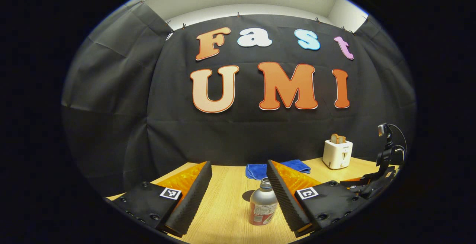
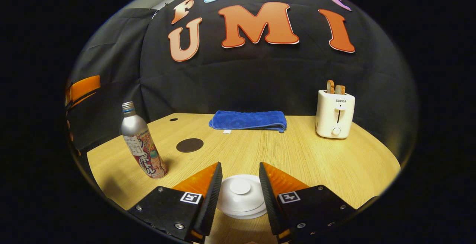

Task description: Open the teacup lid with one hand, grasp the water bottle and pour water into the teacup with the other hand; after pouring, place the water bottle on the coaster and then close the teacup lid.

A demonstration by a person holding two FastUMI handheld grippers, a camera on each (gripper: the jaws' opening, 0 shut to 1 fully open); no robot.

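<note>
Fingers spread on left gripper (image 1: 239, 195), bottle (image 1: 262, 203) between, untouched. Fingers spread on right gripper (image 2: 240, 193), bottom centre, flanking lid (image 2: 241, 195). Coaster (image 2: 189, 145) centre left.

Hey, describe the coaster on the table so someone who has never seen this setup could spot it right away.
Start at the wooden table and find the folded blue towel by the back wall. Nearer than the towel's left end, and right of the upright water bottle, lies the coaster. It is a flat, dark round disc with nothing on it, unlike the white teacup lid nearby.
</note>
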